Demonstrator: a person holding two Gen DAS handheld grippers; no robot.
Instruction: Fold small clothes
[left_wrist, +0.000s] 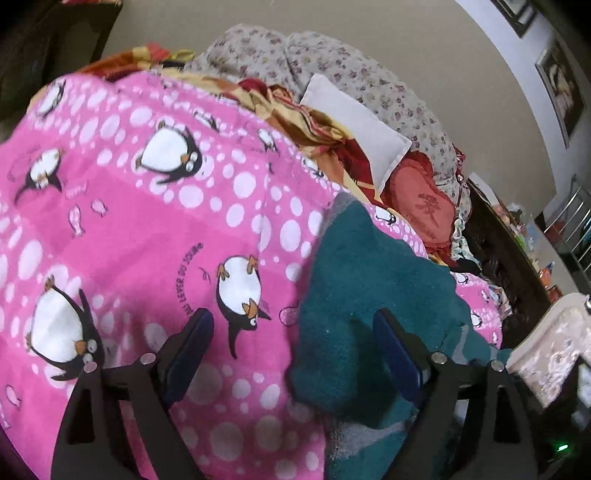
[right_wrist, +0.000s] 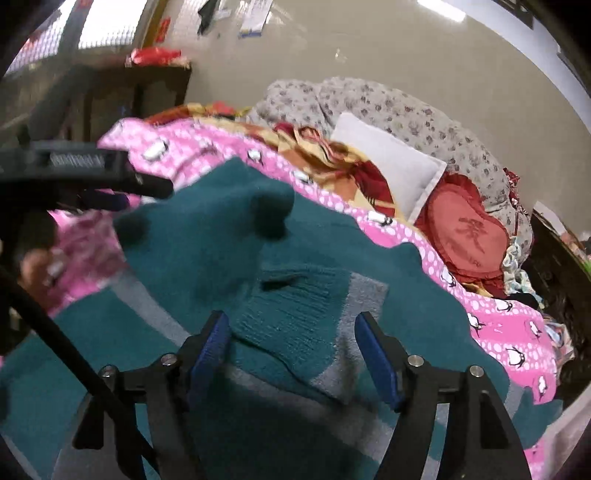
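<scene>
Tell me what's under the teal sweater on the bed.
The teal sweater lies on a pink penguin blanket, which shows around its edges. Whatever is beneath the middle of the sweater is covered.

Left gripper (left_wrist: 293, 328) fingers spread wide, angled downward, right gripper (right_wrist: 291, 332) fingers likewise apart, nothing pinched.

Teal knit garment (right_wrist: 280, 266) with grey bands, rumpled on pink bedspread (right_wrist: 443, 266)

We see our right gripper (right_wrist: 291, 354) wide open over the teal sweater (right_wrist: 229, 251) | pink penguin blanket (right_wrist: 513, 325) under it | red pillow (right_wrist: 465, 236) behind.
</scene>
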